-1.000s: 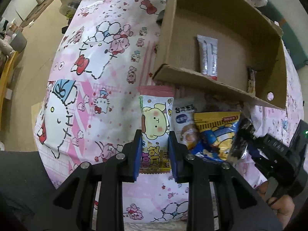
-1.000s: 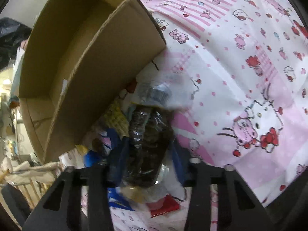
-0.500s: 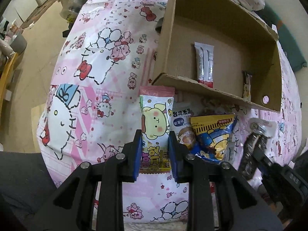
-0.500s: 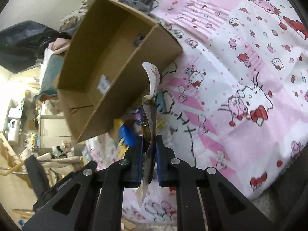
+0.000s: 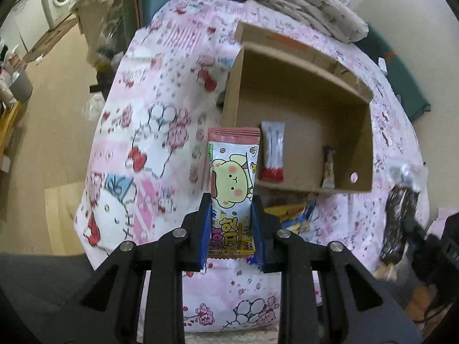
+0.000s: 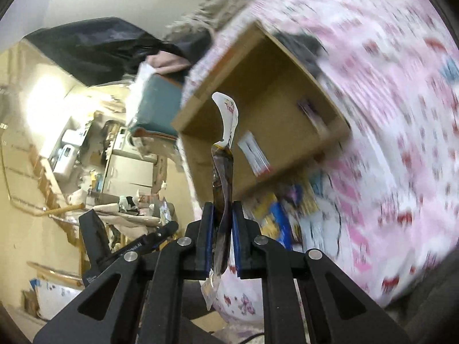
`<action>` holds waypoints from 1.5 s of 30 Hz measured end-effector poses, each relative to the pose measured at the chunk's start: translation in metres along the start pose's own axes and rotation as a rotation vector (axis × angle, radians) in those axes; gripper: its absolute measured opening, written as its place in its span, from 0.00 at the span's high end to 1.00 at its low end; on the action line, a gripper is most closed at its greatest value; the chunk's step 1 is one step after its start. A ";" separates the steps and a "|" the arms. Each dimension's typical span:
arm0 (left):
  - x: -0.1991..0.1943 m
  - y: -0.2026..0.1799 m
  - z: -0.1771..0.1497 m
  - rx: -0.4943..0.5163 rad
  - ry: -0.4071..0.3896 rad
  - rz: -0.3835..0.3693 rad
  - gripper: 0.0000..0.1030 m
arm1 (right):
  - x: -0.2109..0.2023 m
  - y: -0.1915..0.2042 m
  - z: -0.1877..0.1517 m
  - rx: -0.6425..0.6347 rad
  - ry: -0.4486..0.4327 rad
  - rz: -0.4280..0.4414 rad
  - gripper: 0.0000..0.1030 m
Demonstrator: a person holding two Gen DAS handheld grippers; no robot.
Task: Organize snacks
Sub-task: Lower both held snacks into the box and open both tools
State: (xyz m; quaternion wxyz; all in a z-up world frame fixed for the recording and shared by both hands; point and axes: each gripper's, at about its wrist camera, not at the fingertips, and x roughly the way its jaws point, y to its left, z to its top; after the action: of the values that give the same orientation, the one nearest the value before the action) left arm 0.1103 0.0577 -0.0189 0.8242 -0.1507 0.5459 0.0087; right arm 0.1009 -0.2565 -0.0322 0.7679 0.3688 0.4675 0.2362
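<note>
Pink-topped puppy snack pack (image 5: 232,183) sits clamped in my left claw (image 5: 231,236); my right claw (image 6: 222,238) pinches a dark snack bag (image 6: 222,183), cardboard box (image 5: 304,120) just ahead of both.

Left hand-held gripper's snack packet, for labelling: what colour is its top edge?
Pink, clearest in left wrist view.

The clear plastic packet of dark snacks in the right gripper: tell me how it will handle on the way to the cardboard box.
The clear plastic packet of dark snacks looks floppy: its white top curls sideways above the right gripper. It is probably light, since a pinch at one end holds it up. Its free end may well sway or snag on the brown cardboard box wall.
</note>
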 end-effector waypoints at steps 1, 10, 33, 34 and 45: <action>-0.002 -0.003 0.006 0.007 -0.009 -0.001 0.79 | 0.000 0.004 0.006 -0.013 -0.010 0.002 0.88; 0.001 -0.040 0.051 0.100 -0.060 0.016 0.79 | 0.025 0.019 0.075 -0.141 -0.056 -0.042 0.88; 0.077 -0.087 0.063 0.278 -0.133 0.057 0.78 | 0.102 -0.018 0.094 -0.266 0.012 -0.257 0.88; 0.078 -0.086 0.064 0.273 -0.130 0.056 0.78 | 0.103 -0.019 0.094 -0.266 0.014 -0.260 0.88; 0.084 -0.081 0.062 0.253 -0.104 0.052 0.78 | 0.118 -0.014 0.084 -0.321 0.064 -0.275 0.87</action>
State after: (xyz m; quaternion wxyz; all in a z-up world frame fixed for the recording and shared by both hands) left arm 0.2140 -0.0167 -0.0534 0.8632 -0.0305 0.5030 -0.0309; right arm 0.2297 -0.2108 -0.0827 0.8265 0.1669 0.4940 0.2122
